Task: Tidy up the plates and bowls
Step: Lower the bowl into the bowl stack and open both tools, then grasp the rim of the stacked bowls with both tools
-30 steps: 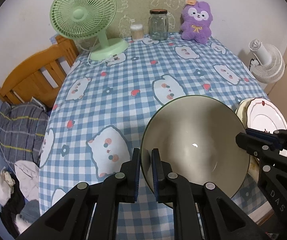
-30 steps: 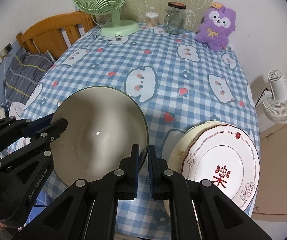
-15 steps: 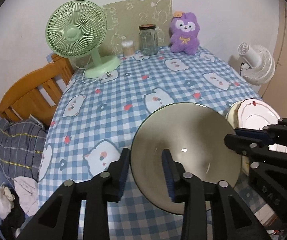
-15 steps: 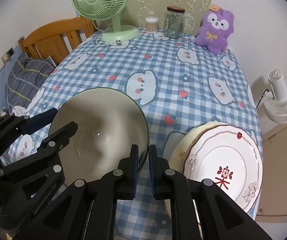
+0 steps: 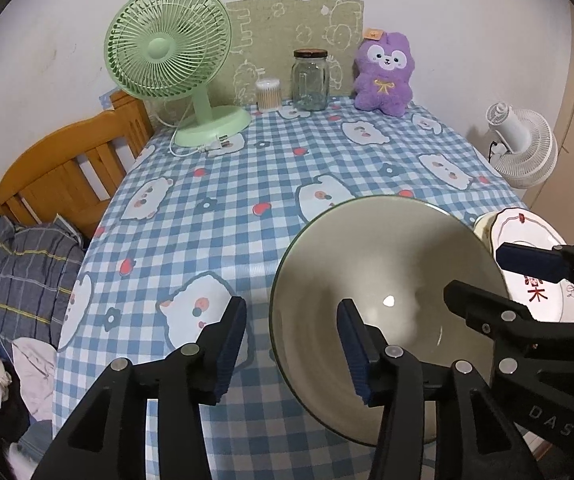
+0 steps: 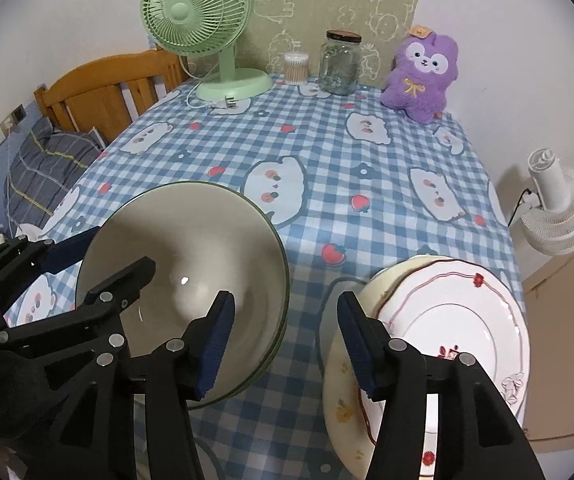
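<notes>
1. Blue-and-white checked cloth (image 5: 215, 216) with bear and strawberry prints covers the table, which stands against a white wall.
2. At the far edge stand a green fan (image 5: 169, 46), a small tub of cotton swabs (image 5: 268, 94), a glass jar (image 5: 310, 80) with a dark lid, and a purple plush (image 5: 385, 74).
3. The jar looks empty apart from something pale at its bottom; I cannot tell what.
4. A large grey-green bowl (image 6: 191, 264) sits on the near part of the table; nothing lies in it. A second rim shows under it, so it seems nested in another bowl.
5. Just beside it, plates (image 6: 447, 328) are stacked: a white one with red trim on top of a cream one.
6. The left gripper (image 5: 291, 344) is opening; its fingers straddle the bowl's near-left rim, pads clear of it.
7. The right gripper (image 6: 285, 340) is opening too, one finger over the bowl, the other over the plates, gripping nothing.
8. A white fan (image 6: 559, 208) stands off the table's right side.
</notes>
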`<state>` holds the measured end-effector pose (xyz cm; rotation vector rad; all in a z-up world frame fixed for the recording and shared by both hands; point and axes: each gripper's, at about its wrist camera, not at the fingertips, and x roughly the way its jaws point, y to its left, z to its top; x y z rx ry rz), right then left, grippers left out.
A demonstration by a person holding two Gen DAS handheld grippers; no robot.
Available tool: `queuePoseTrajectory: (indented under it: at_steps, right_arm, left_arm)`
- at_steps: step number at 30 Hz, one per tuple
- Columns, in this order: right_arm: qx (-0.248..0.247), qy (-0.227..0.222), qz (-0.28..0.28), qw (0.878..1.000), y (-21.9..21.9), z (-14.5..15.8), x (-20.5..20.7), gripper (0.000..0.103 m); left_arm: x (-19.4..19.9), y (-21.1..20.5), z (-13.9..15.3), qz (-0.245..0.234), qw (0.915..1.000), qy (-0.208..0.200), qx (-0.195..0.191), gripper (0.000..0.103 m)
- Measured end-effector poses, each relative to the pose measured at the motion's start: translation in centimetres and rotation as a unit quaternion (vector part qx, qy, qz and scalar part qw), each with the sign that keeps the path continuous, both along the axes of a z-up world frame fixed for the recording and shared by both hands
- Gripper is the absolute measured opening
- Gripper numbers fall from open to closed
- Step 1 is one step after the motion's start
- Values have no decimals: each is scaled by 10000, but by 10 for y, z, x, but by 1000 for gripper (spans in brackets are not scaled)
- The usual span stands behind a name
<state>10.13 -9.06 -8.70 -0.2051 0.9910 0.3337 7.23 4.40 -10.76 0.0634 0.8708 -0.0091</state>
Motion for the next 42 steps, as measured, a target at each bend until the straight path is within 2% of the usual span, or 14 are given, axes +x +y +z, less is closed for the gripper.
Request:
queuePoseTrajectory:
  at_steps: [9, 16, 19, 27, 32, 36, 42]
  right_arm:
    - [200, 219, -42, 9996, -2, -20, 13, 57]
    - [154, 174, 13, 9997, -2, -27, 18, 57]
    - [223, 172, 51, 9996, -3, -28, 21, 57]
    - [560, 234, -57, 9981, -10, -32, 22, 58]
    - [592, 206, -214, 9978, -11, -32, 20, 59]
    - [770, 215, -376, 9961, -13, -34, 19, 59]
    - [952, 139, -492, 9941, -17, -36, 16, 59]
  left_arm:
    - [7, 8, -8, 111, 9998, -5, -172, 59]
    - [14, 6, -18, -24, 9999, 103, -63, 62]
    - [16, 10, -19, -18, 9997, 139, -182, 64]
    - [24, 21, -24, 60, 9979, 274, -577, 78]
    - [24, 23, -25, 152, 9969, 302, -715, 79]
    - [23, 30, -28, 346, 9938, 324, -1006, 79]
    - [21, 31, -28, 345, 9936, 248, -1047, 79]
